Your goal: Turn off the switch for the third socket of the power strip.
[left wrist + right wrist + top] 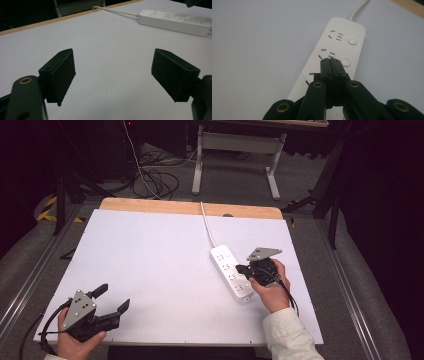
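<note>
A white power strip [231, 272] lies on the right half of the white table, its cord [206, 224] running to the far edge. It has several socket groups, each with a round button [352, 40]. My right gripper [241, 268] is shut with nothing between its jaws, its tips [330, 60] just over the strip [332, 52] beside the second button [345, 61]. My left gripper [114, 299] rests near the table's front left corner, wide open and empty [112, 72]. The strip [175, 22] lies far ahead of it.
The white board [150, 265] covers a wooden table whose far edge [190, 208] shows as a strip. Beyond it stand a desk frame [235, 155] and loose cables [155, 180] on the floor. Metal rails [30, 280] flank the table.
</note>
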